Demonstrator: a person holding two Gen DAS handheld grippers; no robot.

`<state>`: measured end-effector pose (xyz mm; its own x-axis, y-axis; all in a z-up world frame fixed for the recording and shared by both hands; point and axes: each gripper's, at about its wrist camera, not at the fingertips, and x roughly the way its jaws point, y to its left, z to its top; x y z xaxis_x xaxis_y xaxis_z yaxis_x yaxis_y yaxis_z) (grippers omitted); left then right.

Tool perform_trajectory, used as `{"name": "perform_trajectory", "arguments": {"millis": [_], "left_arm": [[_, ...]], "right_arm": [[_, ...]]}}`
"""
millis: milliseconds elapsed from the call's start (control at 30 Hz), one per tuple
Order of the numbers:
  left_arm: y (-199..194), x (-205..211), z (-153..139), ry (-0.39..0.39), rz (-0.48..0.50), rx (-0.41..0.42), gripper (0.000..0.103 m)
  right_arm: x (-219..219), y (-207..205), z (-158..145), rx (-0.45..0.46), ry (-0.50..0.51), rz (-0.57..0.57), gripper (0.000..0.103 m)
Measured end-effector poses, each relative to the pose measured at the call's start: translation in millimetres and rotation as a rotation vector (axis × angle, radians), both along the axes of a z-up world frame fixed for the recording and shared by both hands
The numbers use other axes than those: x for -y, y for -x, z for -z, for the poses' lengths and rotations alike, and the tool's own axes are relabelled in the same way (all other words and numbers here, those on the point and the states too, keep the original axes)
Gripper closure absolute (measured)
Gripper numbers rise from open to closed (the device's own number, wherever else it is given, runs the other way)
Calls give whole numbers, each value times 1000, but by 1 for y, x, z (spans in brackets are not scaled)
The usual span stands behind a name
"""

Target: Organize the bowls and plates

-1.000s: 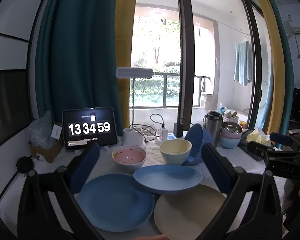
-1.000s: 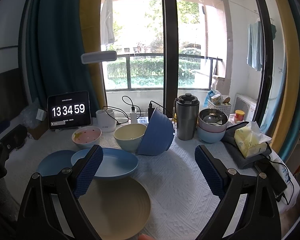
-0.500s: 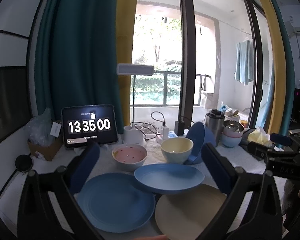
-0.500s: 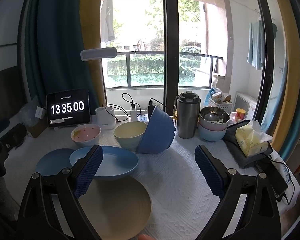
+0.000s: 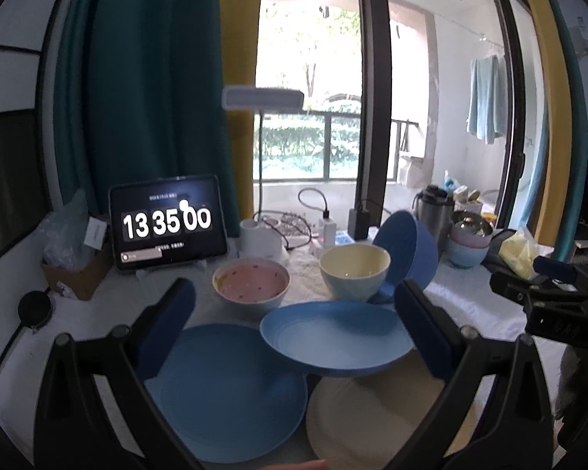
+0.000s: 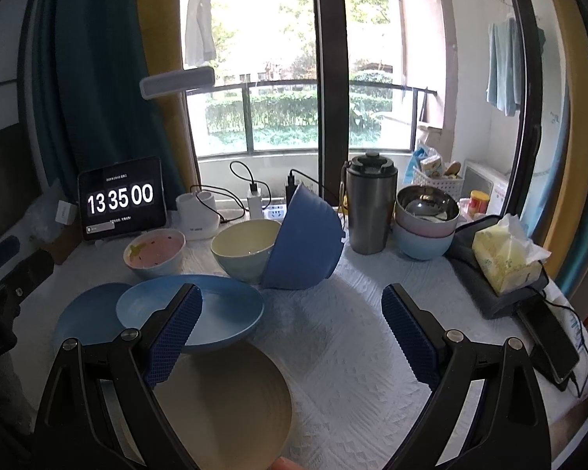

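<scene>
Looking down our two grippers, we lose the near edges of the beige plate [image 6: 219,399] and flat blue plate [image 5: 227,387] behind the finger frames. Left gripper [image 5: 294,333] and right gripper [image 6: 290,337] both have jaws spread wide, holding nothing. The deeper blue plate [image 5: 337,337] sits tilted, overlapping both flat plates. Behind it, the blue bowl [image 6: 305,243] is tipped on its side, mouth facing the upright cream bowl [image 6: 245,248] and leaning on it. The pink bowl [image 5: 251,282] stands beside. A steel tumbler [image 6: 370,205] and stacked bowls [image 6: 425,223] crowd the back.
</scene>
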<state>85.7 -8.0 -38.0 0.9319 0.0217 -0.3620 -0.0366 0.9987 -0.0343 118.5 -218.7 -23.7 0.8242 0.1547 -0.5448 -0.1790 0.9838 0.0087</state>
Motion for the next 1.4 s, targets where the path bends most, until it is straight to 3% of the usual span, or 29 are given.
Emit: {"name": "perform_trajectory", "arguments": {"millis": [467,567,1067,1133,1200,1400], "left_arm": [[-56,3,40,0,-8,-151,1],[-66,1,49,5,-8,-187,2],[-100,-6,87,39,-12,-327,2],[-102,-6,90,45,-1,-338,6],[-104,-7,92,51,13,-354,19],[-108,-4,100,64,32,-388,35]], "right_arm": [[-10,-54,44,-141,-25,-34,7],[-16,-64,57,-182,-24,-50,15],[-32,-95,100,-358,-97,-106,29],[-33,-97,103,-373,-111,-109,30],[-34,-98,105,-383,-116,-112,30],[-36,-101,106,-396,-142,-133,48]]}}
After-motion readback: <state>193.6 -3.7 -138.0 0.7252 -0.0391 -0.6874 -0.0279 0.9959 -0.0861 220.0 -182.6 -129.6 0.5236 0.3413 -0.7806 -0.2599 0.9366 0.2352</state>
